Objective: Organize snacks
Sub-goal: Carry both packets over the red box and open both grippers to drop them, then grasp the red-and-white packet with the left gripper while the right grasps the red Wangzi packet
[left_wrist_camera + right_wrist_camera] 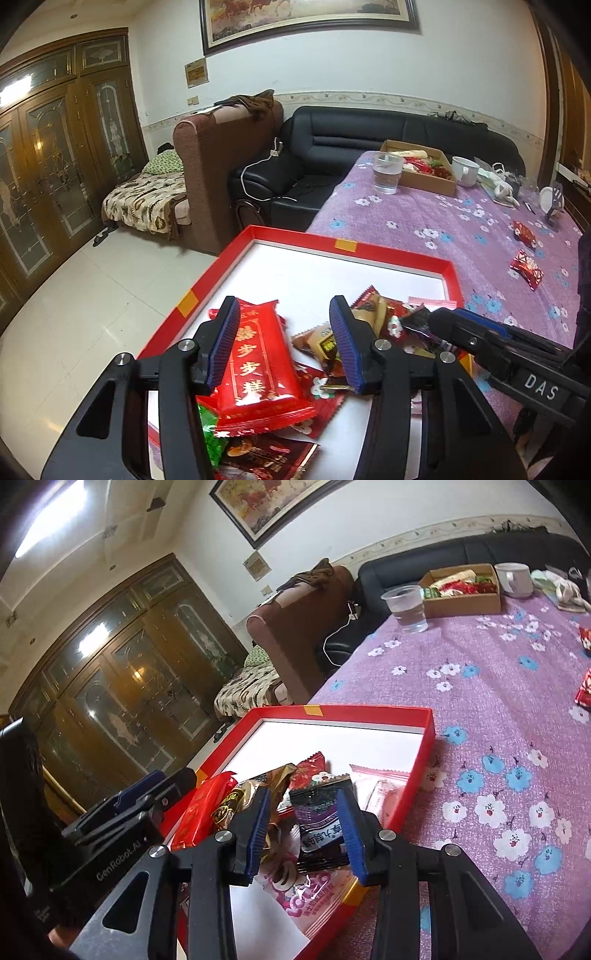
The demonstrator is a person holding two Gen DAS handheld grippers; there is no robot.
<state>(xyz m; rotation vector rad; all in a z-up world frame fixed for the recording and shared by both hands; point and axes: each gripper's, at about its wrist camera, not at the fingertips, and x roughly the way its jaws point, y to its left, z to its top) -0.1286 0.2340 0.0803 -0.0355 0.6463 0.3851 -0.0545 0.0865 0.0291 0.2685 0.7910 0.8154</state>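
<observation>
Right wrist view: right gripper (304,829) straddles dark packet (321,812) in red tray (424,734), jaws loosened, likely dropping it; left gripper (286,345) unclenched over red packet (258,354); strays at 3 o'clock.

Snack pile (295,354) crowding tray's (452,275) near half

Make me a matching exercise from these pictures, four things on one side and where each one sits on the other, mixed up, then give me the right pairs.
Things:
1. long red packet with gold characters
2. dark purple packet
3. clear plastic cup
4. two small red snacks

Places:
A. loose on the purple floral cloth, outside any box
B. between the left gripper's fingers, in the red box
C. next to the cardboard box at the far end
D. between the right gripper's fingers

Pairs: 1-B, 2-D, 3-C, 4-A
</observation>
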